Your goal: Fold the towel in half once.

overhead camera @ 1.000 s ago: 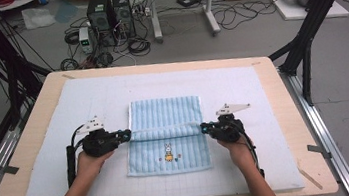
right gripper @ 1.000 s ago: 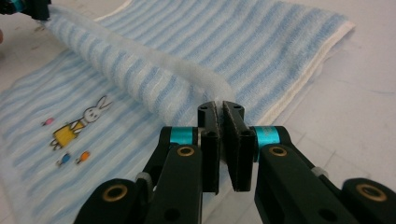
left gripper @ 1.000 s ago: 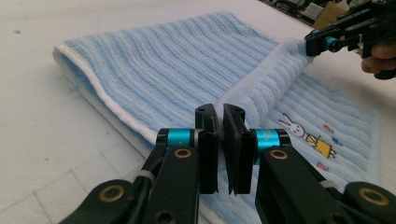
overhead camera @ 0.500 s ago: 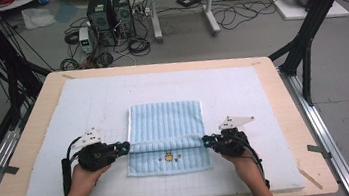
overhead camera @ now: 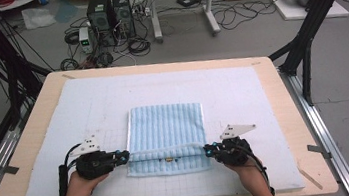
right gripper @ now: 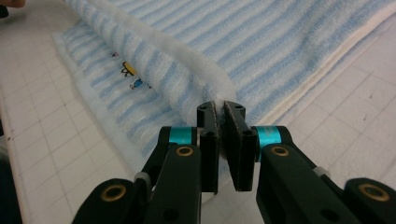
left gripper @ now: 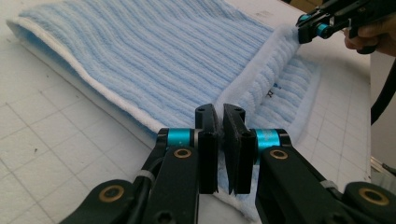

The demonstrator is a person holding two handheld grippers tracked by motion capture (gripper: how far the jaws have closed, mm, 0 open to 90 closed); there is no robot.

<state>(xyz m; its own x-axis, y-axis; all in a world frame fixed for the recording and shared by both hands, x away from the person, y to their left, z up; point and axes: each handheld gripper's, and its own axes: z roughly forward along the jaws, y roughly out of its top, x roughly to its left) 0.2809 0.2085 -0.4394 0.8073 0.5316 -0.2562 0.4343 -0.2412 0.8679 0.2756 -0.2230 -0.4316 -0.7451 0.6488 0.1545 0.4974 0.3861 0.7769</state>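
Towel (overhead camera: 166, 129) sits mid-bench on the white mat (overhead camera: 242, 89), blue striped, its near edge pinched at both corners: left gripper (left gripper: 219, 116) and right gripper (right gripper: 220, 114) each have jaws clamped nearly together on the white hem. Biggest risk, I reckon: one hand pulling ahead, so the fold lands crooked or thin terry slips out.

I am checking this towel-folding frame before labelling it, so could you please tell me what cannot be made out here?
- The small print on the striped towel: high view, too small to read; left gripper view, mostly covered by the folded-over edge.
- The towel corner in the left tool: hidden between the shut jaws.
- The same for the right tool.
- The person's arms: cut off by the high view's bottom edge.
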